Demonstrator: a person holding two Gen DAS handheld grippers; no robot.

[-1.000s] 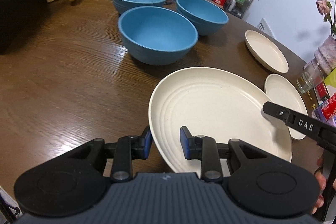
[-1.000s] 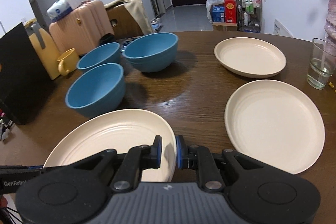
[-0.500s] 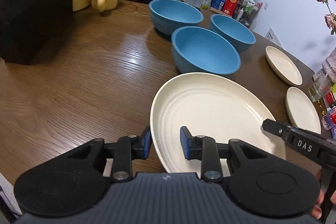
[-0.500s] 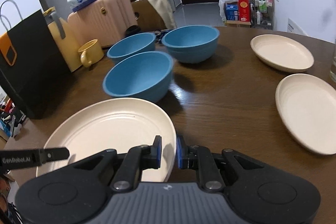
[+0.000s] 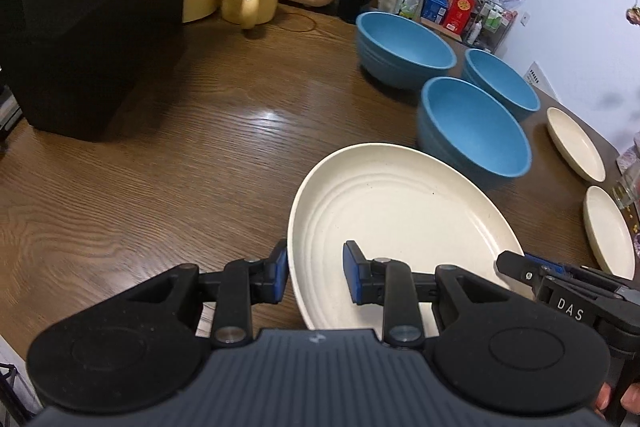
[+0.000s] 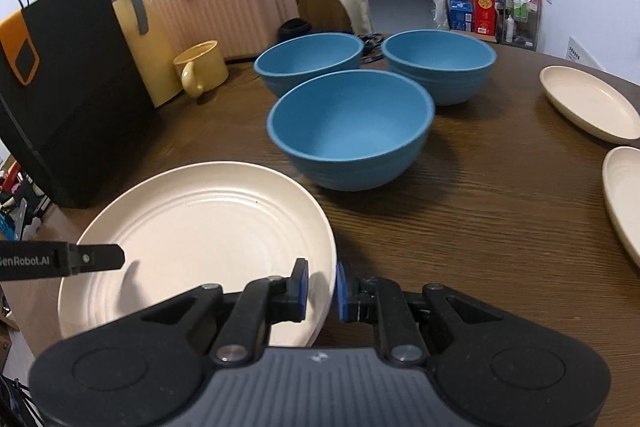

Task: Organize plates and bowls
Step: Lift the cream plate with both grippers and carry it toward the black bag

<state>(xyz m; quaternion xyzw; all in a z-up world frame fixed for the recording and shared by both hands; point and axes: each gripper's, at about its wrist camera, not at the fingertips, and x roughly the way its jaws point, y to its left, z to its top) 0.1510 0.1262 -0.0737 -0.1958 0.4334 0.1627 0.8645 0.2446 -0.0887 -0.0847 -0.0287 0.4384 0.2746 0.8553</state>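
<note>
Left tongs [image 5: 315, 277] clamped on the near rim of the cream plate [image 5: 400, 227]; right tongs [image 6: 321, 285] clamped on its opposite rim. Plate held between both, above the table [image 5: 160, 155], just in front of the nearest blue bowl [image 6: 350, 129]. Two more bowls [image 6: 438, 65] sit behind that bowl, unstacked. Two other plates [image 6: 588, 103] lie apart to the bowl's right. Judgement: early; no stacking done yet.
</note>
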